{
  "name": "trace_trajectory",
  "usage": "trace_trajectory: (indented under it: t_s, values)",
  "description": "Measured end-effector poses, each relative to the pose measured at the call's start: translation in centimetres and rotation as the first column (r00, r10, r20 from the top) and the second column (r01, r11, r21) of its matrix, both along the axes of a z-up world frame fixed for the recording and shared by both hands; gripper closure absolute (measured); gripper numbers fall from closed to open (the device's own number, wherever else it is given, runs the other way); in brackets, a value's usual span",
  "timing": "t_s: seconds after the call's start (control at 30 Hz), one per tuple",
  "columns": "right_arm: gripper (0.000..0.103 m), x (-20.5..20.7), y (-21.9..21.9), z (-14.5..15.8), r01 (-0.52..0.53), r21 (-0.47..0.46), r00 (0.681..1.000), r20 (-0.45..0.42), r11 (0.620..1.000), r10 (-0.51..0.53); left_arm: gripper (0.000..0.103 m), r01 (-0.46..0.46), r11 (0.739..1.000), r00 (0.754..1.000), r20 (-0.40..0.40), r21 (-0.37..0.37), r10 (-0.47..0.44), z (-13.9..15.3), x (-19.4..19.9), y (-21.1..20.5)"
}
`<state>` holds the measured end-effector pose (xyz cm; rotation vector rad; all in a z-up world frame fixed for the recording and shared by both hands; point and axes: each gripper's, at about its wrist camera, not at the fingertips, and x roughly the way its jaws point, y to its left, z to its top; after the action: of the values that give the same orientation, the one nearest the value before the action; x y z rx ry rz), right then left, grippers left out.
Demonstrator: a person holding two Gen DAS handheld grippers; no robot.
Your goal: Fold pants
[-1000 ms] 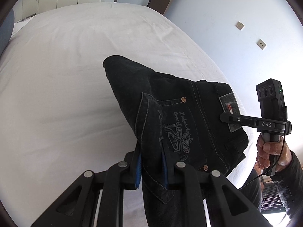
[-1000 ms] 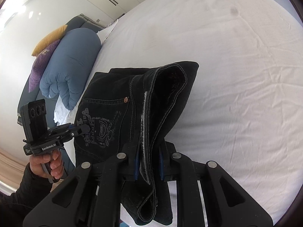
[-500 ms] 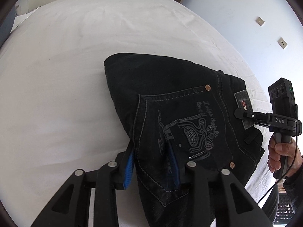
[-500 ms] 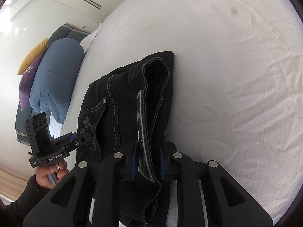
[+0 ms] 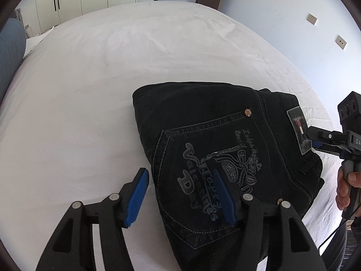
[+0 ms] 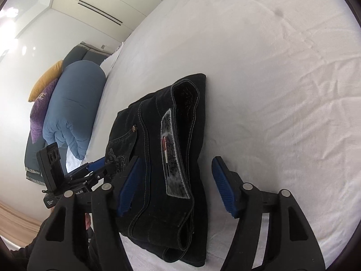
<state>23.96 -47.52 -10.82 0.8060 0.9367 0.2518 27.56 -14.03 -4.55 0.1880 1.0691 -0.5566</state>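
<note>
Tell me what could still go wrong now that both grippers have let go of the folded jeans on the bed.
1. The jeans still lie between both open jaws, which have just been opening; the left gripper or right gripper could snag the denim when pulling back.
2. The waistband stands up in a loop, so the fold may spring open.
3. The jeans sit near the bed's edge and might slide off.

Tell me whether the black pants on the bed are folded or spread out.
Folded. The black pants lie as a compact stack on the white bed, back pocket on top; the right wrist view shows layered edges.
</note>
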Motion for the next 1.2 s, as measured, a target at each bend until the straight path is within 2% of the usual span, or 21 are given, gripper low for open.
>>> trace_trajectory:
  t_s: [0.1, 0.3, 0.37, 0.4, 0.43, 0.47, 0.53, 0.57, 0.6, 0.63, 0.67, 0.77, 0.8, 0.83, 0.87, 0.9, 0.97, 1.03, 1.07, 1.13, 1.2]
  values:
    - [0.040, -1.8, -0.4, 1.3, 0.039, -0.022, 0.999, 0.013, 0.999, -0.039, 0.037, -0.006, 1.000, 1.000, 0.029, 0.008, 0.006, 1.0, -1.1, 0.1]
    - [0.040, -6.0, 0.7, 6.7, 0.105, -0.143, 0.991, 0.098, 0.984, -0.091, 0.017, -0.037, 0.999, 0.990, 0.137, -0.001, 0.037, 5.0, -5.2, 2.1]
    - [0.040, -7.9, 1.5, 9.7, 0.141, -0.219, 0.982, 0.155, 0.965, -0.108, 0.011, -0.064, 0.998, 0.978, 0.199, -0.002, 0.063, 6.7, -6.6, 2.3]
    - [0.040, -9.0, 2.1, 11.4, 0.163, -0.266, 0.975, 0.194, 0.950, -0.113, 0.002, -0.085, 0.996, 0.966, 0.244, -0.007, 0.084, 7.8, -7.6, 2.7]
    - [0.040, -10.3, 2.8, 13.3, 0.193, -0.321, 0.964, 0.238, 0.927, -0.118, 0.000, -0.103, 0.995, 0.948, 0.302, -0.015, 0.103, 9.1, -8.9, 3.2]
    - [0.040, -11.6, 3.7, 15.2, 0.221, -0.367, 0.951, 0.287, 0.903, -0.117, 0.000, -0.119, 0.993, 0.925, 0.361, -0.015, 0.117, 10.3, -10.2, 3.5]
    - [0.036, -14.7, 5.4, 19.3, 0.290, -0.429, 0.908, 0.406, 0.855, -0.104, 0.000, -0.181, 0.983, 0.863, 0.481, 0.009, 0.154, 12.9, -12.6, 4.1]
    - [0.024, -16.4, 6.2, 21.2, 0.333, -0.449, 0.877, 0.470, 0.829, -0.097, 0.000, -0.215, 0.977, 0.828, 0.530, -0.001, 0.183, 14.3, -13.9, 4.5]
    - [0.018, -18.1, 7.1, 23.0, 0.383, -0.461, 0.842, 0.531, 0.801, -0.097, 0.000, -0.247, 0.968, 0.787, 0.575, -0.035, 0.222, 15.8, -15.3, 5.1]
    - [0.006, -20.0, 7.8, 24.8, 0.441, -0.457, 0.797, 0.596, 0.772, -0.103, 0.000, -0.268, 0.960, 0.745, 0.616, -0.076, 0.257, 17.4, -16.5, 5.7]
    - [0.000, -21.9, 8.4, 26.4, 0.493, -0.440, 0.747, 0.657, 0.750, -0.105, 0.000, -0.289, 0.949, 0.685, 0.665, -0.126, 0.297, 19.0, -18.4, 6.4]
    - [0.000, -27.0, 10.2, 30.4, 0.658, -0.363, 0.573, 0.810, 0.660, -0.126, 0.000, -0.367, 0.905, 0.495, 0.780, -0.213, 0.384, 23.1, -23.2, 7.7]
    - [0.000, -28.2, 10.8, 31.5, 0.699, -0.345, 0.531, 0.837, 0.626, -0.132, 0.000, -0.396, 0.895, 0.469, 0.792, -0.207, 0.390, 24.2, -24.3, 8.0]
    - [0.000, -29.3, 11.3, 32.5, 0.725, -0.333, 0.500, 0.856, 0.602, -0.129, 0.000, -0.407, 0.893, 0.473, 0.792, -0.192, 0.386, 25.0, -24.8, 8.2]
    - [0.000, -29.9, 11.8, 33.4, 0.737, -0.338, 0.493, 0.862, 0.585, -0.123, 0.000, -0.396, 0.900, 0.503, 0.777, -0.182, 0.378, 25.7, -25.0, 8.3]
    - [0.000, -30.2, 12.3, 34.2, 0.739, -0.360, 0.507, 0.854, 0.570, -0.117, 0.000, -0.376, 0.908, 0.544, 0.749, -0.186, 0.379, 26.3, -25.1, 8.6]
    - [0.000, -30.8, 13.2, 35.4, 0.730, -0.411, 0.551, 0.826, 0.546, -0.115, 0.000, -0.350, 0.915, 0.623, 0.679, -0.203, 0.389, 27.0, -24.9, 9.0]
    - [0.000, -31.2, 14.2, 35.9, 0.698, -0.448, 0.597, 0.795, 0.558, -0.110, 0.000, -0.339, 0.920, 0.691, 0.612, -0.195, 0.385, 27.2, -24.6, 9.0]
    - [0.000, -31.6, 14.7, 36.0, 0.667, -0.459, 0.621, 0.778, 0.587, -0.098, 0.000, -0.342, 0.920, 0.711, 0.588, -0.191, 0.386, 26.9, -24.5, 8.8]
    - [0.000, -31.4, 15.7, 35.7, 0.593, -0.493, 0.695, 0.712, 0.637, -0.095, 0.000, -0.341, 0.922, 0.747, 0.541, -0.186, 0.385, 26.5, -24.8, 8.7]
    - [0.000, -31.3, 16.6, 35.0, 0.543, -0.526, 0.757, 0.644, 0.654, -0.111, 0.000, -0.335, 0.927, 0.778, 0.505, -0.170, 0.374, 25.6, -24.9, 8.3]
